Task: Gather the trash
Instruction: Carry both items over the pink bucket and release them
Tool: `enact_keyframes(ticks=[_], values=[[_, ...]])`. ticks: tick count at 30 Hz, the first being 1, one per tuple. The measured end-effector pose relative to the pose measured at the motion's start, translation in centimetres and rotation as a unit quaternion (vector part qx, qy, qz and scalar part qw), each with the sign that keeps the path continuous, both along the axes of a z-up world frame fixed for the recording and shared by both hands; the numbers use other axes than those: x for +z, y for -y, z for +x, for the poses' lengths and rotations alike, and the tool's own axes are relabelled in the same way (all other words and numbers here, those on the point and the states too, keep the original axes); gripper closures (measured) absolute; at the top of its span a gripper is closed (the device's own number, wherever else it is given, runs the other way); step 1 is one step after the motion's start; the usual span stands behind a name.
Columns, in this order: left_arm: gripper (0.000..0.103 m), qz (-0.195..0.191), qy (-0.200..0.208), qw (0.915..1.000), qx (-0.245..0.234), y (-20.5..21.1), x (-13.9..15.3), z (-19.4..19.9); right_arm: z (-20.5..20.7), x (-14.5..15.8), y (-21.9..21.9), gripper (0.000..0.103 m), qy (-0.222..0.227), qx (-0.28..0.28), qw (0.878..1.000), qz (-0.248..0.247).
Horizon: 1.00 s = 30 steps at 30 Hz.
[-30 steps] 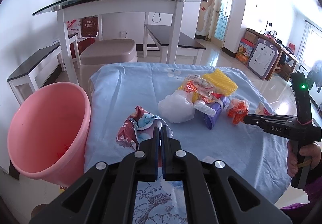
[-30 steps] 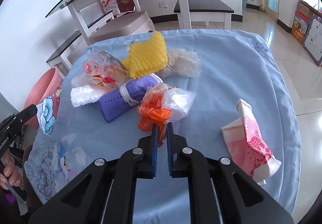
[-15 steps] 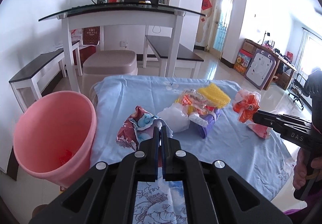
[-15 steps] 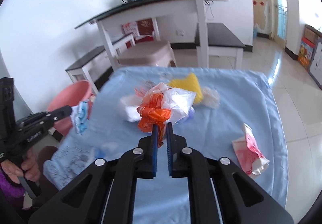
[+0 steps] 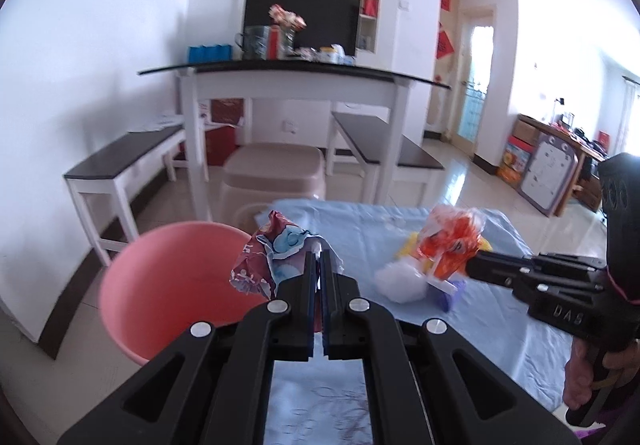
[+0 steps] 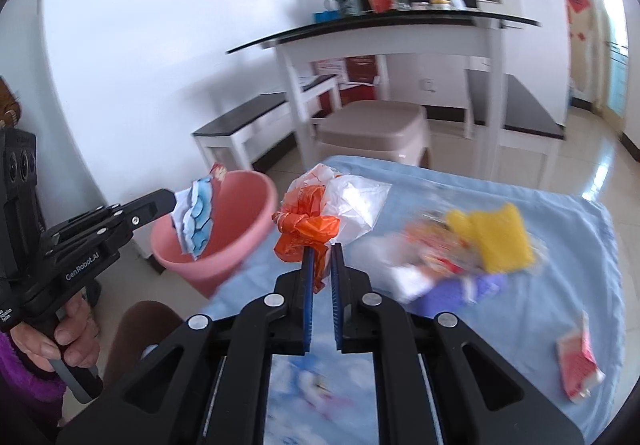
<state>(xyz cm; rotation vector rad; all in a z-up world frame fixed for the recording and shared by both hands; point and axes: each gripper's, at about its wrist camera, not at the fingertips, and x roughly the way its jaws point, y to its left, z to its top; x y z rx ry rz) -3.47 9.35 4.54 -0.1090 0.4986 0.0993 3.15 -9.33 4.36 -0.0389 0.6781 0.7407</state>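
Showing: two hand-held grippers, each carrying one piece of trash toward a bin at the left of the scene.
Pink bin (image 5: 172,285): stands on the floor at the near-left corner of the table, mouth up; judged to be the drop point for all the trash.
Left gripper (image 5: 318,269): jaws closed on a crumpled red-and-blue wrapper (image 5: 272,257); the wrapper sticks out past the fingertips and, in the right wrist view, hangs at the bin's near rim, so it looks close to release.
Right gripper (image 6: 320,265): jaws pinched on an orange-and-clear plastic bag (image 6: 320,213), gripped at its knotted orange end; the clear part billows up and away from the tips. It hangs over the table's left edge, just right of the bin, not yet over its mouth.
Blue tablecloth (image 6: 500,325): covers the table (image 6: 568,229).
Remaining pile (image 6: 460,257): yellow, purple and white pieces, blurred, lying far right of both grippers.
Red-and-white packet (image 6: 576,365): lies alone at the near right edge.
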Motion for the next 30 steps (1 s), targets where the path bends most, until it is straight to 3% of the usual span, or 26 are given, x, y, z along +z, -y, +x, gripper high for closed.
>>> enact_keyframes(ticks=[10, 16, 30], values=[[0.102, 0.001, 0.019, 0.9976, 0.067, -5.6, 1.3, -2.9, -1.4, 1.5, -8.2, 0.095, 0.023, 0.088, 0.996, 0.001], [0.102, 0.0, 0.018, 0.9955, 0.093, -8.5, 0.8, -3.8, -1.4, 2.0, -11.8, 0.095, 0.021, 0.114, 0.993, 0.01], [0.102, -0.035, -0.038, 0.9931, 0.106, -12.5, -4.3, -1.2, 1.3, -2.5, -18.1, 0.095, -0.027, 0.121, 0.992, -0.036]])
